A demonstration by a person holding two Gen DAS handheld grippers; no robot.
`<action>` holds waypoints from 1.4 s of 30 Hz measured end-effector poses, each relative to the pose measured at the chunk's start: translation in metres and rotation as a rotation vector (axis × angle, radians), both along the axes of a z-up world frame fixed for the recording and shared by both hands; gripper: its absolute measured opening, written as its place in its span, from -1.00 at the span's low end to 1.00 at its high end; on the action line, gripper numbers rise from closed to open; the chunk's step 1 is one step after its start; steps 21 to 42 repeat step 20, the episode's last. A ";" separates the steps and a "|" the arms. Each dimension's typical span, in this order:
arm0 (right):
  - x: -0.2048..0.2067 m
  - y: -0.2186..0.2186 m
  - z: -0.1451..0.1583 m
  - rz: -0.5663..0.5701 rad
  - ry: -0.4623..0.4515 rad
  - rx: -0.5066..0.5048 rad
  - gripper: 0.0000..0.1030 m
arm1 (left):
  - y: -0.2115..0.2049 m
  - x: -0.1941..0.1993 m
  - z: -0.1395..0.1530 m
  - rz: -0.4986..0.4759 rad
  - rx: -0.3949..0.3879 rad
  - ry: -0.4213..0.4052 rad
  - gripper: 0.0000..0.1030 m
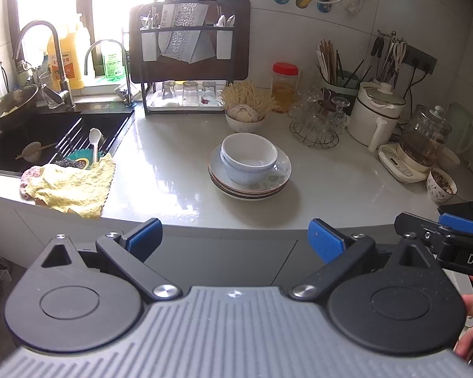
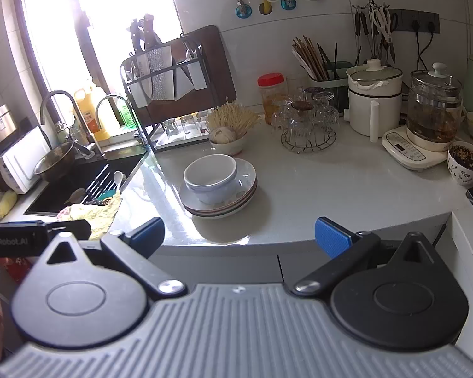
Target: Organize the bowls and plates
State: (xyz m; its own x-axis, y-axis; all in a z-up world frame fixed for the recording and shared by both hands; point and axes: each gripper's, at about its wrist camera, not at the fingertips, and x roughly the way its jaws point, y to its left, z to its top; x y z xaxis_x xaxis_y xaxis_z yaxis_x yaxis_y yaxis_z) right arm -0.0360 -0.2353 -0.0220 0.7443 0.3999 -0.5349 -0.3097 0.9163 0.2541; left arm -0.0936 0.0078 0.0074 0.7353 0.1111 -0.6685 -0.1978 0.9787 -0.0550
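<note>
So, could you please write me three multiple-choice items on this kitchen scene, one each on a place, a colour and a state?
1. Where do the white bowls sit?
A. In the sink
B. On the stack of plates
C. On the dish rack

2. What colour is the lid of the jar by the wall?
A. Red
B. Green
C. Black

3. How do both grippers stand?
A. Shut on a bowl
B. Shut on a plate
C. Open and holding nothing

Answers: 1 B, the nested bowls rest on the top plate, mid-counter. 2 A, the jar's cap is plainly red. 3 C, the left gripper and the right gripper each show blue pads spread wide, short of the counter edge.
</note>
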 end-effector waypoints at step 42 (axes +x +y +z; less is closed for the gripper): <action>-0.011 0.003 0.000 -0.003 -0.010 0.008 1.00 | 0.007 -0.012 -0.001 0.027 -0.008 -0.008 0.96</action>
